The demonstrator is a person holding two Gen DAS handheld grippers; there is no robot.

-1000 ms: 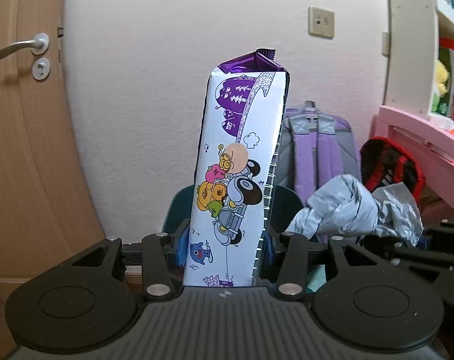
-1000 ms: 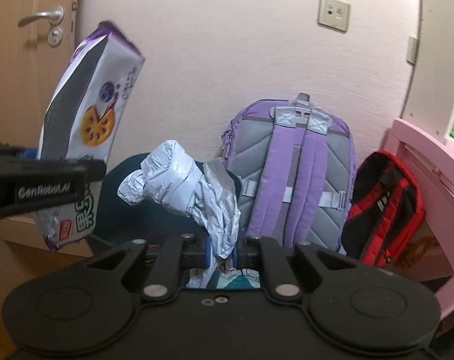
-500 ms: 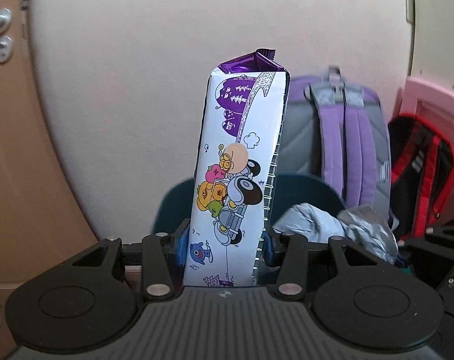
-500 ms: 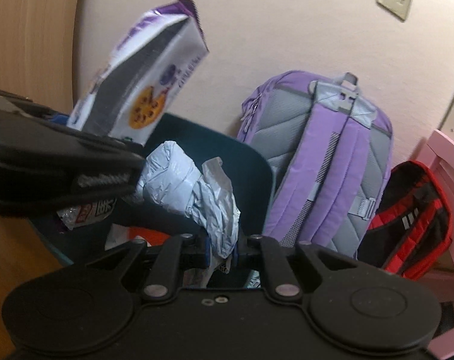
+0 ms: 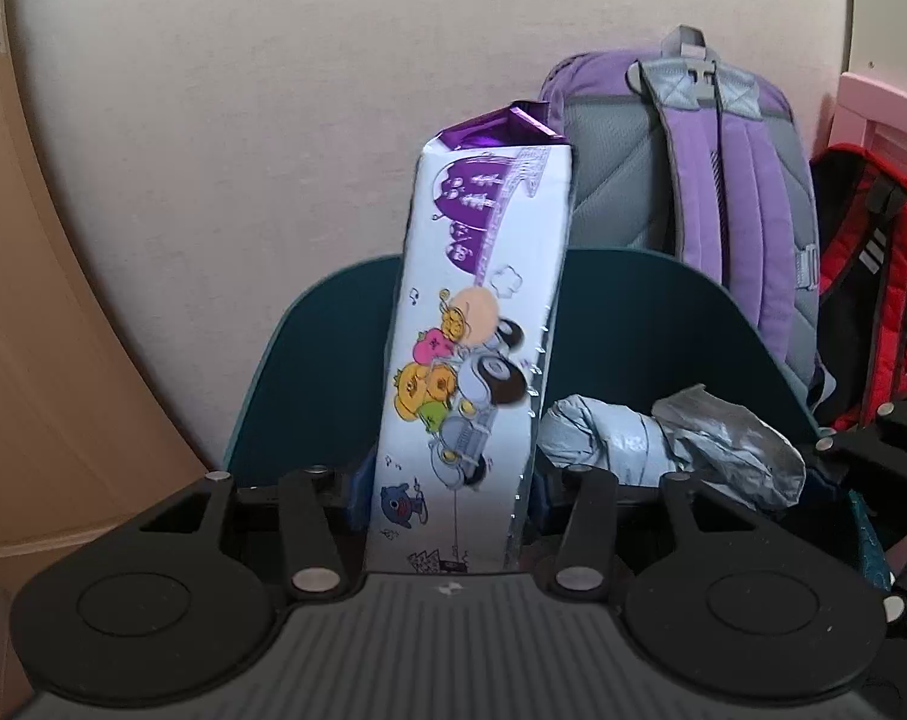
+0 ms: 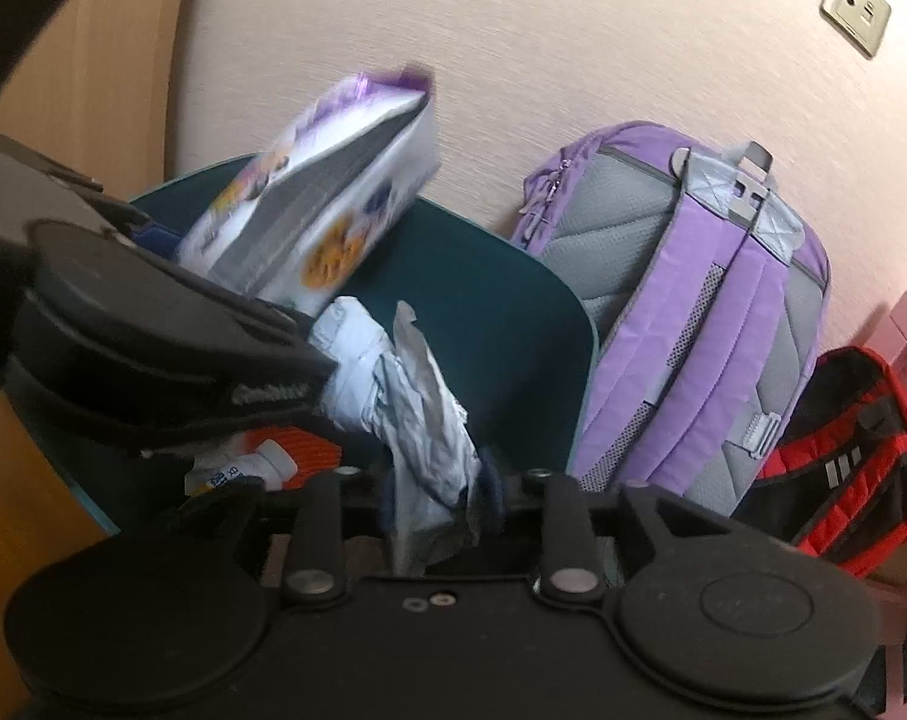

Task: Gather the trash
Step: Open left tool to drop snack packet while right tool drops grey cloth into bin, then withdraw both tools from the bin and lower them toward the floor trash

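Against the pale wall (image 5: 213, 120), a purple backpack (image 5: 723, 198) stands behind the teal bin (image 5: 663, 312). Trash inside is mostly hidden. The left gripper (image 5: 450, 480) carries the white-and-purple cartoon snack carton (image 5: 471, 330) above it, jaws just widening. The right gripper's (image 6: 435, 498) jaws have just been opening around the crumpled silver wrapper (image 6: 417, 396); grip unclear.

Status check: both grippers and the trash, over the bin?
Left gripper opening around snack box. Right gripper opening, crumpled wrapper between jaws. Both over teal bin. Nothing blocking.
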